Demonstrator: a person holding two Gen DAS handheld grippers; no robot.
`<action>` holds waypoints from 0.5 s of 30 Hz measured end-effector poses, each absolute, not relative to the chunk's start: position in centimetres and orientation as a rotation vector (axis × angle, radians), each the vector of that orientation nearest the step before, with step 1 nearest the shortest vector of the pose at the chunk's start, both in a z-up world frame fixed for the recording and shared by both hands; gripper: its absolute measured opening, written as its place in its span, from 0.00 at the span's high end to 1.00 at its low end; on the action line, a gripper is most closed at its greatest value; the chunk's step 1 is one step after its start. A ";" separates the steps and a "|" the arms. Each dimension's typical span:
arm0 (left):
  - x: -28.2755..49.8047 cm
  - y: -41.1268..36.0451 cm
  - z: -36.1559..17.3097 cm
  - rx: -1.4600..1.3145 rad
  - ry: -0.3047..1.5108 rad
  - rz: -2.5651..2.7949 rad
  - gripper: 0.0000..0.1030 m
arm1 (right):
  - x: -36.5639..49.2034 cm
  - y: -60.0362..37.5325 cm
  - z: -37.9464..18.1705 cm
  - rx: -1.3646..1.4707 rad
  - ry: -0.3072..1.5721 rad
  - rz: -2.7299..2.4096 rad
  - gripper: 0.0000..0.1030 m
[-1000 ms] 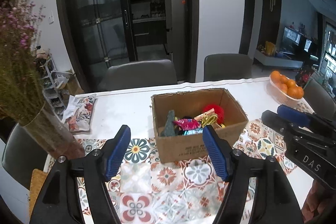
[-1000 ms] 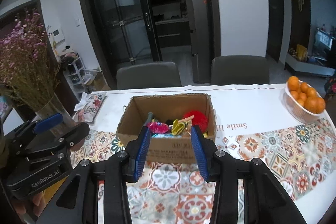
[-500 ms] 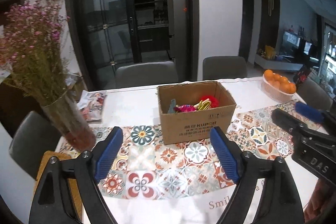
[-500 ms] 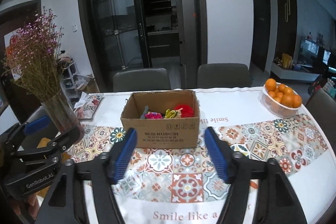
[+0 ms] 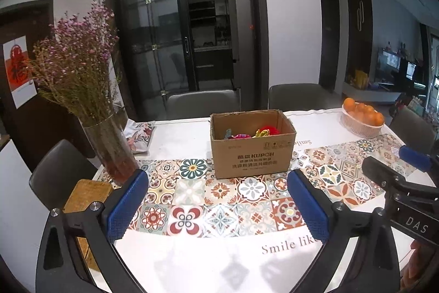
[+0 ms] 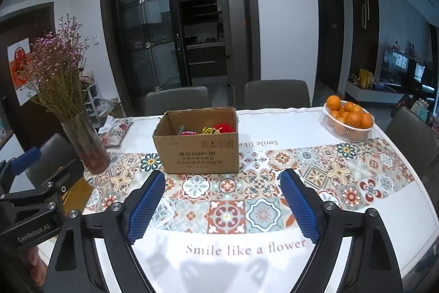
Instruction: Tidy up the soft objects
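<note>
A brown cardboard box (image 5: 251, 153) (image 6: 197, 147) stands on the patterned table runner, its top open. Several small colourful soft items lie inside it, among them a red fluffy one (image 5: 270, 130) (image 6: 224, 127) and a yellow one (image 6: 208, 130). My left gripper (image 5: 218, 188) hovers over the near part of the table, well short of the box; its jaws are opening and nothing is between them. My right gripper (image 6: 222, 187) hangs just as far back, jaws opening, also with nothing between them. Each gripper shows at the edge of the other's view.
A glass vase of dried pink flowers (image 5: 109, 144) (image 6: 85, 144) stands at the left. A white basket of oranges (image 5: 362, 120) (image 6: 348, 122) sits at the far right. A floral cloth pouch (image 5: 141, 135) lies behind the vase. Grey chairs (image 6: 277, 94) line the far edge.
Both grippers have drawn back from the box, which now looks smaller and farther away. Both pairs of jaws have spread wider. The box and its contents have not moved.
</note>
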State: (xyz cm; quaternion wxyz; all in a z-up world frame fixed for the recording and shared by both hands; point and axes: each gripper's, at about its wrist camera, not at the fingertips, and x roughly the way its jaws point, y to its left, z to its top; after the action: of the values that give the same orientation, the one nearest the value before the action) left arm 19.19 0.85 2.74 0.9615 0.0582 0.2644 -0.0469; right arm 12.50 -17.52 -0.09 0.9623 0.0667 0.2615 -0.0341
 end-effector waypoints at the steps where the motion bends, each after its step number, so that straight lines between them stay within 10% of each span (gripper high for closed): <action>1: 18.6 0.8 2.8 0.115 0.531 -0.095 0.00 | 12.2 -17.4 0.1 0.134 0.526 -0.067 0.14; 15: 10.9 0.6 3.8 0.120 0.497 -0.086 0.00 | 4.8 -17.9 0.7 0.135 0.487 -0.039 0.14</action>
State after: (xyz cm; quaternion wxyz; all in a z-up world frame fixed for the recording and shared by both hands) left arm 10.85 0.61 3.77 0.9666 0.0592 0.2457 -0.0424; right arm 4.79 -17.86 0.65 0.9681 0.0670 0.2407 -0.0194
